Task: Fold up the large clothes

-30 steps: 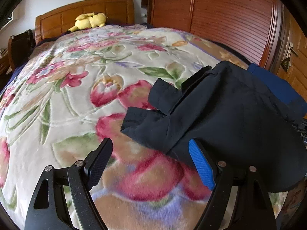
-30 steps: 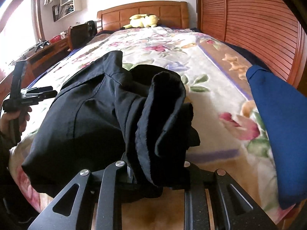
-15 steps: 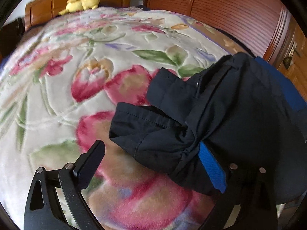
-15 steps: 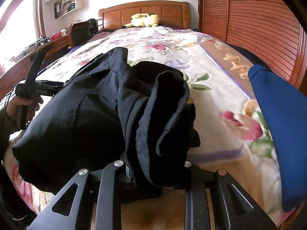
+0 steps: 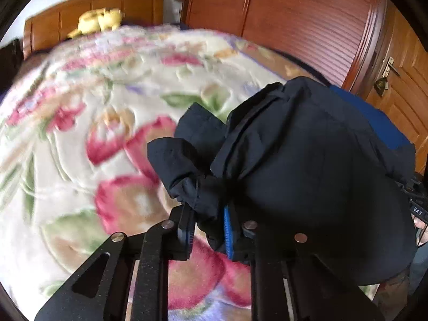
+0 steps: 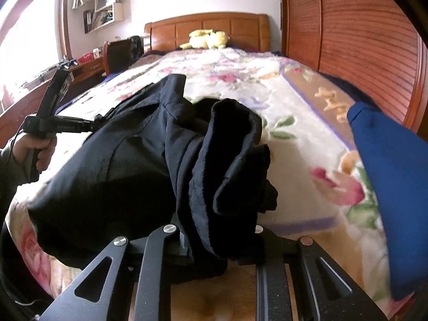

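A large black garment lies bunched on the flowered bedspread near the bed's foot. My left gripper is shut on a bunched edge of it, blue pads pinching the cloth. In the right wrist view the same black garment spreads leftward, and my right gripper is shut on a thick folded bundle of it. The left gripper also shows there, held in a hand at the garment's far left edge.
A blue garment lies on the bed's right side. A yellow plush toy sits by the wooden headboard. Slatted wardrobe doors run along the right. A desk and chair stand to the left.
My left gripper moved in to the garment's edge and closed on it, bunching the cloth. My right gripper kept its hold and barely moved.
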{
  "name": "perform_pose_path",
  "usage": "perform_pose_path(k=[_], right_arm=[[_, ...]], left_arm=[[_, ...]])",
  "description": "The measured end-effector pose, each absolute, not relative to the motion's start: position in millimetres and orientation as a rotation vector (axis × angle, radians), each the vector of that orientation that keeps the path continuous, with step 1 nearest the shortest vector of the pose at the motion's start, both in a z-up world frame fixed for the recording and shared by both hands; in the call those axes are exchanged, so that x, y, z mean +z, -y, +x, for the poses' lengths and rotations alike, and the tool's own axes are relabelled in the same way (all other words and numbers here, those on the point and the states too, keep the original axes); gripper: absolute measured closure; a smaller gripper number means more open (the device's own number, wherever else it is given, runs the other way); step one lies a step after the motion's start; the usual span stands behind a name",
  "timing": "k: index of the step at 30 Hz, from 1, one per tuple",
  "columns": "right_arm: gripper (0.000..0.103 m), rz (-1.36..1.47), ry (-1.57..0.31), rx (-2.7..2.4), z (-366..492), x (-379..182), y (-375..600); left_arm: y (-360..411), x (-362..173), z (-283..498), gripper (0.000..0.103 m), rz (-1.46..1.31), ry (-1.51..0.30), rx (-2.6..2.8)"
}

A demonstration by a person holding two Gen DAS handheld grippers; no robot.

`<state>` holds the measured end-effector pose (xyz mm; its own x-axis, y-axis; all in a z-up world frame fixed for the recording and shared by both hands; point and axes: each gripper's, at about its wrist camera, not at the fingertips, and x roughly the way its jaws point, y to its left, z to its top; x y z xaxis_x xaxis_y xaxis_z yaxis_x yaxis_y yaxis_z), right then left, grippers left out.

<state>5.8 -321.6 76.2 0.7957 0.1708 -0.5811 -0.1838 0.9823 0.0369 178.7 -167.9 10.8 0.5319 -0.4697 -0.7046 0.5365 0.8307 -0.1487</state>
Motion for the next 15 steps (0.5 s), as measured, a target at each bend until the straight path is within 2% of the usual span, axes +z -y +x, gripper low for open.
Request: perform_pose_path(k=[8,15], right_arm=[[0.084,-0.049,-0.502,0.158,-16,129,351],[0.084,-0.079,-0.388,0.028,-58,191,429]], left_arm=[[202,78,169,0.086,0.112,-0.668,-0.611],[316,156,180,0.086,0.174,-0.531,-0.712]])
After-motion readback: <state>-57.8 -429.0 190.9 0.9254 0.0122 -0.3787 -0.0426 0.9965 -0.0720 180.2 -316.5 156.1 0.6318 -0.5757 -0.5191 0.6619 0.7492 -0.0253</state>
